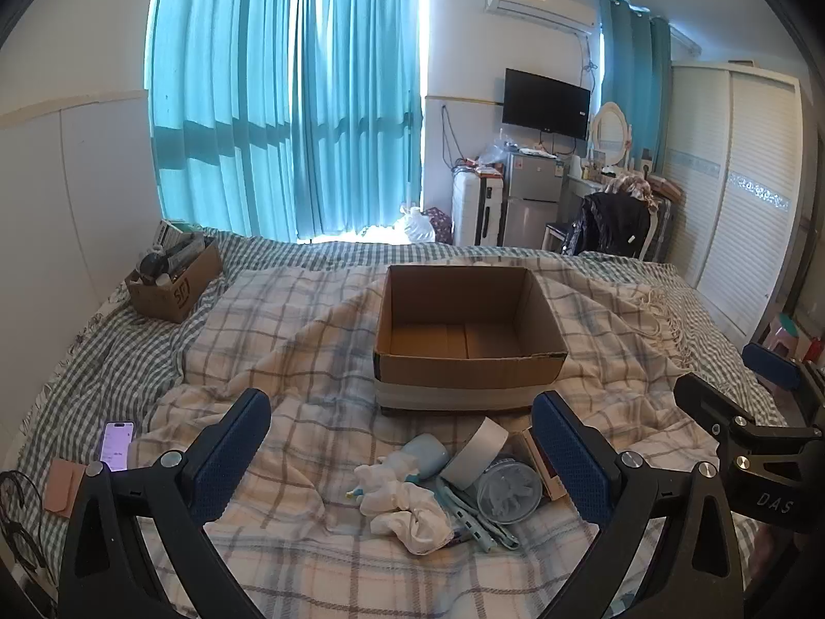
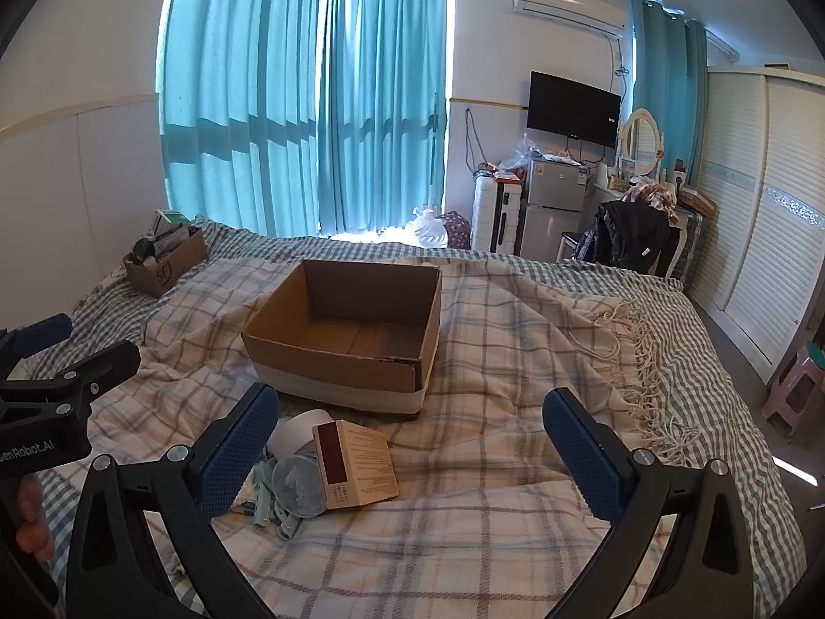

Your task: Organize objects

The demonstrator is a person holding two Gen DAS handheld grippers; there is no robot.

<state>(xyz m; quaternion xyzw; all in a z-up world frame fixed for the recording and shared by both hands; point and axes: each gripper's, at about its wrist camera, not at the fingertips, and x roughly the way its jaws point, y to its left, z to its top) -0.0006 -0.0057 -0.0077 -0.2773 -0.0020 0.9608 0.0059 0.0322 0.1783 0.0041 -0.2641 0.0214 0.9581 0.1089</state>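
Left gripper (image 1: 402, 443) spread above clutter (image 1: 448, 485)

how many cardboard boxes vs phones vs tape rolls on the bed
cardboard boxes: 2 (empty open box, filled small box)
phones: 1 (lit phone)
tape rolls: 1 (white roll)
total: 4

"DAS" on right tool (image 1: 732, 371) | "enRobot.AI" on left tool (image 2: 77, 340) | "SF" on small carton (image 1: 172, 289)
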